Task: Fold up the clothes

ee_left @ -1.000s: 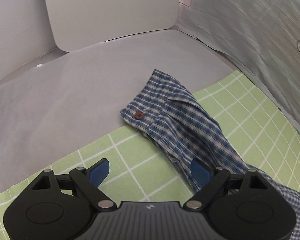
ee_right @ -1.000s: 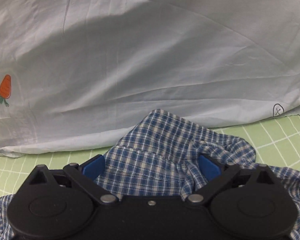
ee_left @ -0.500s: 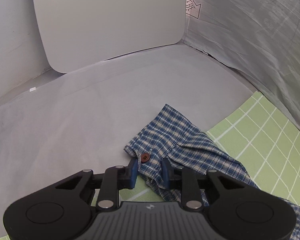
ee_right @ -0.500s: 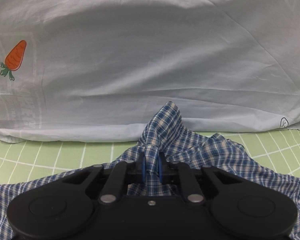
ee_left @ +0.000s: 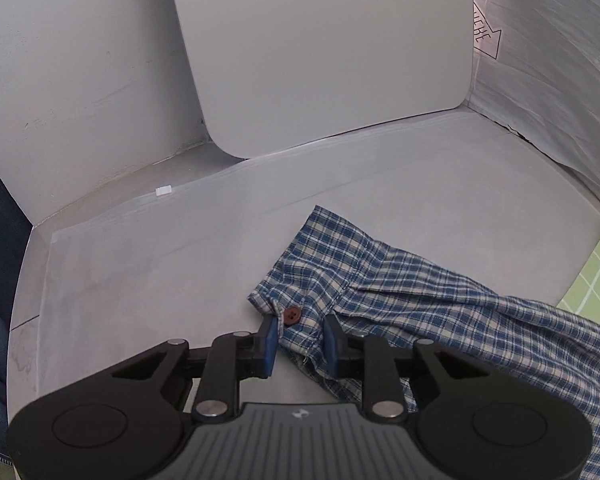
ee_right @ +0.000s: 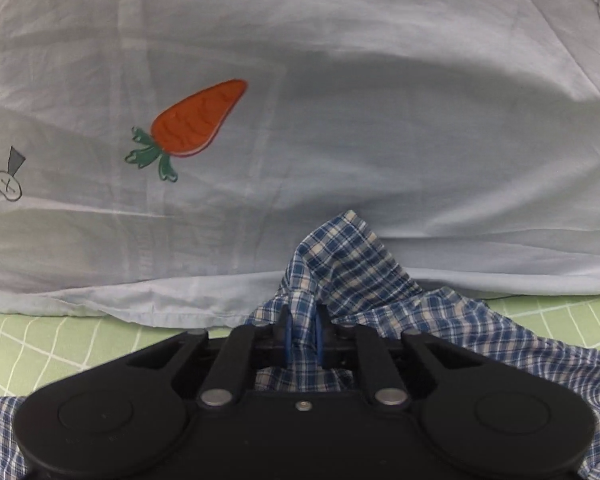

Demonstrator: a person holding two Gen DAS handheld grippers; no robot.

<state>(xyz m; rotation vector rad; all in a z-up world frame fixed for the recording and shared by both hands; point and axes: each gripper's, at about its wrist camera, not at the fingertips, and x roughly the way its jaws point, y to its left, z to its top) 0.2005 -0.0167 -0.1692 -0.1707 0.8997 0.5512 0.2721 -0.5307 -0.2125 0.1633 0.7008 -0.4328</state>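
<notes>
A blue and white plaid shirt [ee_left: 400, 292] trails its sleeve over the grey surface [ee_left: 180, 260], the cuff and its brown button [ee_left: 292, 315] at the end. My left gripper [ee_left: 300, 342] pinches that cuff between its blue pads, and its jaws are opening slightly with the cloth still bunched between them. In the right wrist view, my right gripper [ee_right: 302, 338] is shut on a raised fold of the same shirt [ee_right: 340, 256]. The fold stands up in a peak above the pads. Most of the garment is hidden under the gripper bodies.
A green checked mat [ee_right: 60, 344] lies under the shirt and shows at the right edge of the left wrist view as the mat [ee_left: 596, 280]. A pale blue sheet with a carrot print [ee_right: 198, 120] hangs close behind. A white board [ee_left: 320, 52] leans on the wall.
Both grippers went from wide open to closed on the shirt. The left one has pulled the cuff off the green mat onto the grey surface; the right one has drawn its fold sideways past the carrot.
</notes>
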